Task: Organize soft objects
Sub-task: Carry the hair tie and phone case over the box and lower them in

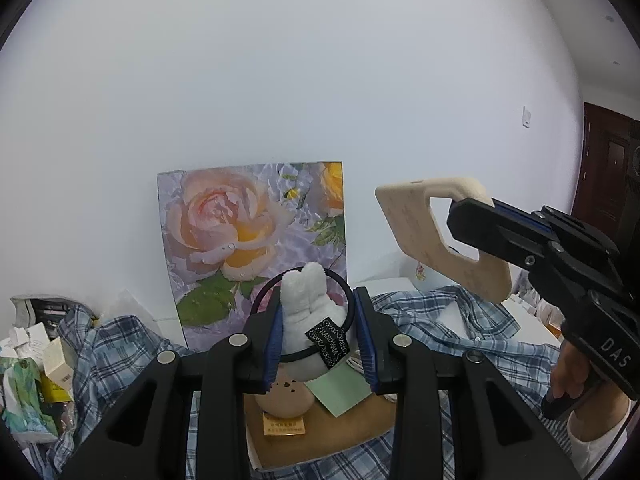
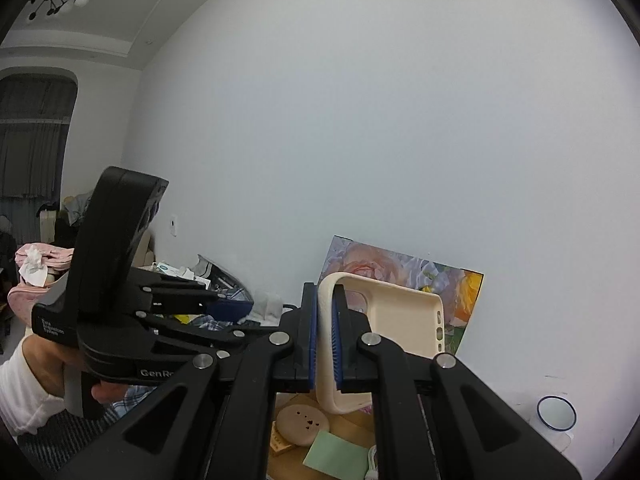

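Since both go in the box (image 1: 352, 432) below, my left gripper (image 1: 320, 336) pinches the bunny (image 1: 308, 308) while my right gripper (image 2: 325, 344) clamps the phone case (image 2: 400, 312) clear above it.

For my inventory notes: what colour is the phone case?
Cream-beige phone case, clearest in the right wrist view.

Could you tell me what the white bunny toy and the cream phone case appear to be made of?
The white bunny-shaped toy in the left tool looks like fuzzy plush fabric, with a nappy surface. The cream phone case in the right tool appears to be matte silicone or soft plastic, smooth and unglossy.
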Demonstrator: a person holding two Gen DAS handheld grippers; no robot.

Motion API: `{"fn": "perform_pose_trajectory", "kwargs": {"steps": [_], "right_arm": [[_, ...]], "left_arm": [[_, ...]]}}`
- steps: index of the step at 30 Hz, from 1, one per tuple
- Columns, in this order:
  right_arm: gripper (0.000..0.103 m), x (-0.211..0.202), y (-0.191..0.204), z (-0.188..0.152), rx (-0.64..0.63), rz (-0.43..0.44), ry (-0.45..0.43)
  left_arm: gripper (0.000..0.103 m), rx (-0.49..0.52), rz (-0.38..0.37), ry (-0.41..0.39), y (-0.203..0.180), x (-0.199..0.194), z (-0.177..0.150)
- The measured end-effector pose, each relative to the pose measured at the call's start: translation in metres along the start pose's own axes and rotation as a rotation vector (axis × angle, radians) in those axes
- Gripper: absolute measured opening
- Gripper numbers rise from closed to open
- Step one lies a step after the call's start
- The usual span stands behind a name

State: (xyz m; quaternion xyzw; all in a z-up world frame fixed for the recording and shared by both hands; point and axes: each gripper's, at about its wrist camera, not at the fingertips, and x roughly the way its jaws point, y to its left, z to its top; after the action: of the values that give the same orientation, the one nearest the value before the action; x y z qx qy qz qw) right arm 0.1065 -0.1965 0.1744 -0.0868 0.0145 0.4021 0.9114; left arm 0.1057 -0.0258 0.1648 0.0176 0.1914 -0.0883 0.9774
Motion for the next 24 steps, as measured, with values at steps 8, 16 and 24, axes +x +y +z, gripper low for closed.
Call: {"fn": "perform_pose_trajectory", "kwargs": {"steps": [8,16,24], "right_arm": [[0.006,0.028,-0.014,-0.029,0.027,0.030,0.050],[0.006,0.054,-0.031,-0.067,0.093,0.040,0.134],[0.006,0.078,-0.045,-0.095,0.194,0.094,0.216]], "left_arm": [[0.035,-0.030,-0.001,0.078,0.010,0.047,-0.006],[0.035,-0.053,0.011,0.174,0.018,0.091,-0.033],[0.035,-0.077,-0.009,0.269,0.020,0.124,-0.058]]}}
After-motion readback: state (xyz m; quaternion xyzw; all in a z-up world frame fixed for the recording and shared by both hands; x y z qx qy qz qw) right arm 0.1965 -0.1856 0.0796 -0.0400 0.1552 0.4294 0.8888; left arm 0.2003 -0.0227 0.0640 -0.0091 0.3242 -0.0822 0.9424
